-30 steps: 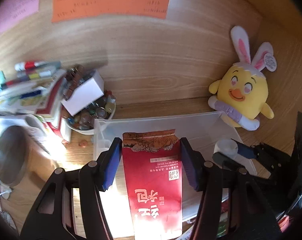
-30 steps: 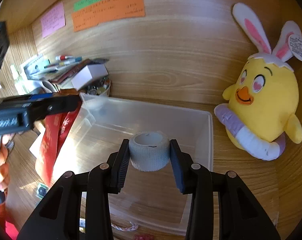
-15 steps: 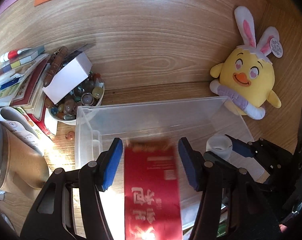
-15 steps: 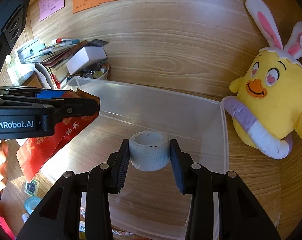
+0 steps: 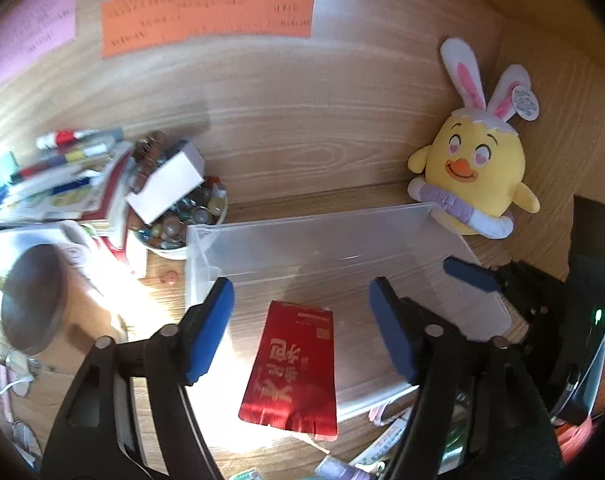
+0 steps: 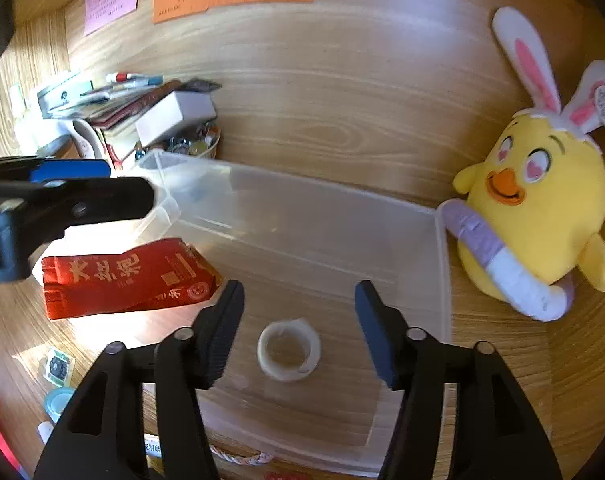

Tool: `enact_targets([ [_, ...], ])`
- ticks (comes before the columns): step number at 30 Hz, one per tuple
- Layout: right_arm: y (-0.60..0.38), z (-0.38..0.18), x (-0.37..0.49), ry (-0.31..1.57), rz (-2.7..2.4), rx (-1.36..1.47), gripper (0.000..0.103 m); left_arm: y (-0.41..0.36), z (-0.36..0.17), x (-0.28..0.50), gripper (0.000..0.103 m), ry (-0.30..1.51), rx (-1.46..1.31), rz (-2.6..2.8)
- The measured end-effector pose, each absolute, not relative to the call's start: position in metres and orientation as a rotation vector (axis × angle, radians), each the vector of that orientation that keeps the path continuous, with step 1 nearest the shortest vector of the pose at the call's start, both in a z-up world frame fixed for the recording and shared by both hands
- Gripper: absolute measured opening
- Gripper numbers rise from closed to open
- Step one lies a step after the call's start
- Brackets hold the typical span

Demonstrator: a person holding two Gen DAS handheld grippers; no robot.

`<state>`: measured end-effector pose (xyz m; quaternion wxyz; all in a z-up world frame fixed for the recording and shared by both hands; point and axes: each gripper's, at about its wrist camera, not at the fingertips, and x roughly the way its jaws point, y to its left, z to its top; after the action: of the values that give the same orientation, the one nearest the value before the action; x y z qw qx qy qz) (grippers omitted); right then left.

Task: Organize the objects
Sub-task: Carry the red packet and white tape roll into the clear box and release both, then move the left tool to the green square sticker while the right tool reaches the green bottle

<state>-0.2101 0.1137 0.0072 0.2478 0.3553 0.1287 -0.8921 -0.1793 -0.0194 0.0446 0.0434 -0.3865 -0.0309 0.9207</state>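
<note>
A clear plastic bin point(image 5: 334, 236) point(image 6: 442, 264) sits on the wooden desk. A red packet with gold characters point(image 5: 292, 368) lies flat inside it, below my open, empty left gripper point(image 5: 300, 332); the packet also shows in the right wrist view point(image 6: 126, 276). A white tape roll point(image 6: 288, 350) lies on the bin floor, beneath my open, empty right gripper point(image 6: 298, 332). The left gripper point(image 6: 62, 200) shows at the left of the right wrist view, over the bin's left end.
A yellow chick plush with bunny ears point(image 5: 478, 164) point(image 6: 538, 216) leans on the wall right of the bin. A bowl of marbles point(image 5: 182, 220) with a white box, stacked books and pens point(image 5: 66, 176) stand left. Small items lie along the desk's front edge point(image 6: 58, 364).
Both grippers have opened and lifted. The red packet dropped from the left gripper into the bin, and the tape roll dropped from the right gripper onto the bin floor.
</note>
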Motion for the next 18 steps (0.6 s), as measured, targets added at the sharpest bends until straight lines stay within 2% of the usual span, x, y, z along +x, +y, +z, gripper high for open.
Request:
enact_targets([
  [5, 0.123, 0.023, -0.199, 0.331, -2.456, 0.919, 0.07, -0.021, 0.054, -0.153, 0.09, -0.052, -1.12, 2.866],
  [10, 0.131, 0.034, -0.182, 0.327, -2.458, 0.884, 0.076, -0.024, 0.057, -0.127, 0.098, -0.045, -1.075, 2.901],
  [12, 0.134, 0.037, -0.174, 0.322, -2.458, 0.868, 0.083, -0.026, 0.057, -0.118, 0.099, -0.058, -1.068, 2.903],
  [18, 0.141, 0.039, -0.144, 0.349, -2.457, 0.829, 0.083, -0.035, 0.043, -0.097, 0.1, -0.098, -1.095, 2.898],
])
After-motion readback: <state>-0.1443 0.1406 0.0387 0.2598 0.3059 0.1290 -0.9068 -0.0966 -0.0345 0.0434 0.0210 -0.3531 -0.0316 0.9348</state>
